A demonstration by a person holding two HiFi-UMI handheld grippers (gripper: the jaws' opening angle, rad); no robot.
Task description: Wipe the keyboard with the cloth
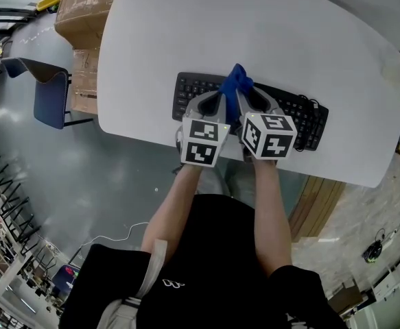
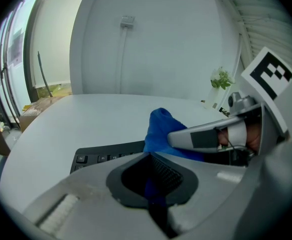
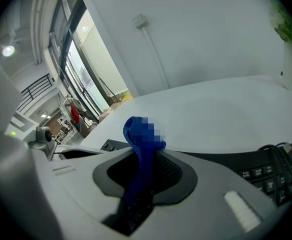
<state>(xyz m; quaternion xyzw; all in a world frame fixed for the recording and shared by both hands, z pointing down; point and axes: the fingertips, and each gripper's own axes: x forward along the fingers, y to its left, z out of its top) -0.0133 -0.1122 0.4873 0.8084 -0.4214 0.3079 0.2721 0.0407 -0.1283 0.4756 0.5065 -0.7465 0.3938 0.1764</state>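
My forearms reach out side by side, the marker cubes nearly touching. The left gripper (image 1: 217,101) and right gripper (image 1: 253,99) are each clamped on the blue cloth (image 1: 236,81), which is bunched upright between them over the middle of the black keyboard (image 1: 302,115) on the white table (image 1: 268,26). The key legends are too small to read. Closed cardboard boxes (image 1: 83,9) stand at far left.

No lettering reads clearly; the key legends on the keyboard (image 1: 302,115) are too blurred.
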